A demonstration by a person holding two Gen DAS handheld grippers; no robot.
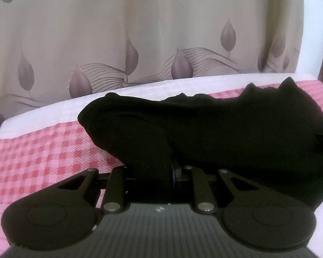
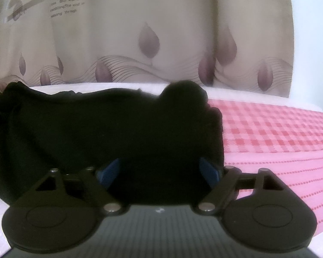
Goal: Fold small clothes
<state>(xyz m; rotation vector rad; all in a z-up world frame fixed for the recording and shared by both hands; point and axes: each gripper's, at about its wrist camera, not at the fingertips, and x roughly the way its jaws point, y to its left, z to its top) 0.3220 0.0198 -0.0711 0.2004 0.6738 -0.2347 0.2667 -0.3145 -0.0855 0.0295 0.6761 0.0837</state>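
A black garment (image 1: 204, 133) lies bunched on a pink checked bedspread (image 1: 43, 150). My left gripper (image 1: 155, 172) is shut on a thick fold at the garment's near left edge, and the cloth hides its fingertips. In the right wrist view the same black garment (image 2: 97, 129) fills the left and middle. My right gripper (image 2: 159, 169) stands open and wide. Its blue pads (image 2: 109, 169) show on either side of a hump of cloth that lies between them without being pinched. The garment's right end is rumpled into a mound near the far edge.
A beige curtain (image 1: 75, 32) with a leaf print hangs right behind the bed's white far edge (image 1: 140, 88). The pink bedspread (image 2: 269, 129) stretches bare to the right of the garment. A white wall (image 2: 312, 43) shows at far right.
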